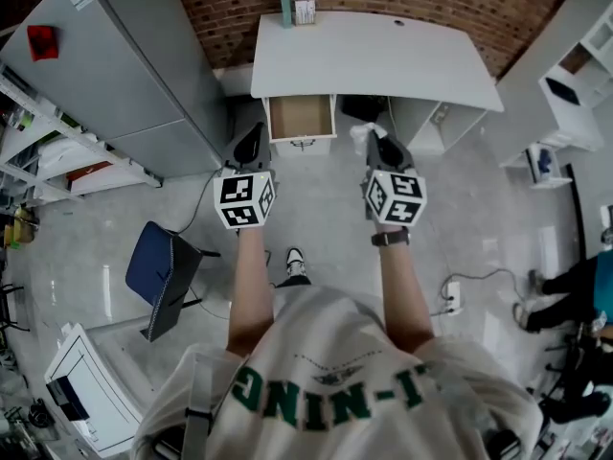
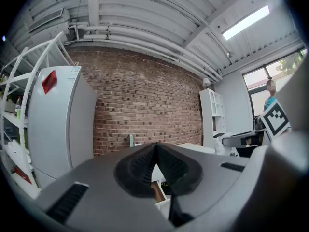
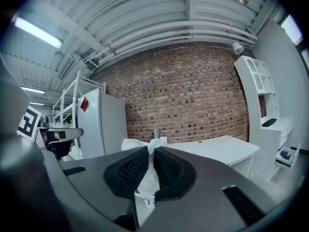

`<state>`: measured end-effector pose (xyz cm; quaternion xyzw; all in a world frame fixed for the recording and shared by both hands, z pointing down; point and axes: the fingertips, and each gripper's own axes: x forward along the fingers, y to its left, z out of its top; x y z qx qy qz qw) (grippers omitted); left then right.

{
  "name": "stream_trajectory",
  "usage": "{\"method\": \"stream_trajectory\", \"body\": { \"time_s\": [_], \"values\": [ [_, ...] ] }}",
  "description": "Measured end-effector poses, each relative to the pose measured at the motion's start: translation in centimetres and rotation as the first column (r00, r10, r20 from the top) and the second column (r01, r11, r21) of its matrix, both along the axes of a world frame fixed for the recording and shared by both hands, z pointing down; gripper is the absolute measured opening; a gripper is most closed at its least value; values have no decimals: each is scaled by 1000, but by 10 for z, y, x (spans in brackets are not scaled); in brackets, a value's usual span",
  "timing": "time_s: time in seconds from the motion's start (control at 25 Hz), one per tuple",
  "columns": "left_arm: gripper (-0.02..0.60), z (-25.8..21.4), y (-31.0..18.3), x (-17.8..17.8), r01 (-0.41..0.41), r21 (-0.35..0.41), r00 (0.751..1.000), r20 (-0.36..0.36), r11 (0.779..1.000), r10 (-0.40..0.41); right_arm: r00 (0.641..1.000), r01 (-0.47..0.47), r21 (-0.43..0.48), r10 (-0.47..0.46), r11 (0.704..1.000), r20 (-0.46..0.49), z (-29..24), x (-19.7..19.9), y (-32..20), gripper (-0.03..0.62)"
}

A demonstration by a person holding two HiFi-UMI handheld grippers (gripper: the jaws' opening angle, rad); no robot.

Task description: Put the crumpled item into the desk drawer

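A white desk [image 1: 374,60] stands against the brick wall, and its wooden drawer [image 1: 301,117] is pulled open and looks empty. My right gripper [image 1: 375,145] is shut on the crumpled white item [image 1: 361,138], in the air to the right of the drawer. In the right gripper view the crumpled white item [image 3: 145,180] is pinched between the pads of the right gripper [image 3: 151,151] and sticks out above and below them. My left gripper [image 1: 252,142] hovers just left of the drawer. In the left gripper view the left gripper [image 2: 155,148] is shut, with nothing between its fingers.
A tall grey cabinet [image 1: 124,65] stands left of the desk. A blue chair [image 1: 163,274] sits on the floor at lower left. White shelving [image 1: 575,84] lines the right side. A green bottle [image 1: 285,3] and a small box [image 1: 305,11] rest at the desk's back edge. A person [image 1: 575,286] sits at far right.
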<state>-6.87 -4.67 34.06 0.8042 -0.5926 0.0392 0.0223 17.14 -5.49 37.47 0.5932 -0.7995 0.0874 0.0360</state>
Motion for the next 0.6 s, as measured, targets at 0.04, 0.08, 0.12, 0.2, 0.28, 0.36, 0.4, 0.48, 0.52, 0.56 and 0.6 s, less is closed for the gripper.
{"method": "stream_trajectory", "body": {
  "time_s": [0.04, 0.08, 0.12, 0.2, 0.28, 0.36, 0.4, 0.48, 0.52, 0.56, 0.6],
  "values": [
    [0, 3, -9, -3, -8, -4, 1000, 1, 1000, 8, 1000, 0, -7, 0, 1000, -2, 3, -6, -7, 28],
    [0, 6, -19, -6, -17, -8, 1000, 2, 1000, 17, 1000, -2, -15, 1, 1000, -3, 6, -12, -14, 26],
    [0, 9, -28, -9, -27, -12, 1000, 3, 1000, 27, 1000, -4, -23, 4, 1000, -3, 10, -18, -22, 28],
    [0, 14, -43, -16, -48, -20, 999, 2, 999, 48, 1000, -11, -35, 11, 999, -2, 15, -30, -36, 28],
    [0, 19, -55, -22, -75, -23, 997, -4, 997, 74, 1000, -23, -47, 23, 999, -2, 22, -39, -48, 28],
    [0, 25, -64, -27, -109, -22, 994, -18, 994, 109, 999, -38, -58, 38, 998, -6, 30, -47, -58, 28],
    [0, 29, -68, -29, -126, -22, 992, -22, 992, 126, 999, -45, -64, 45, 997, -10, 35, -49, -63, 28],
    [0, 37, -79, -35, -143, -22, 990, -18, 990, 142, 999, -53, -79, 52, 995, -15, 45, -55, -72, 28],
    [0, 42, -85, -38, -142, -28, 990, -16, 989, 142, 999, -53, -90, 51, 995, -19, 51, -58, -76, 28],
    [0, 49, -89, -41, -140, -40, 990, -16, 989, 139, 999, -50, -104, 48, 993, -24, 58, -61, -79, 28],
    [0, 57, -93, -43, -137, -55, 991, -15, 989, 136, 999, -47, -119, 44, 992, -30, 65, -64, -80, 28]
  ]
}}
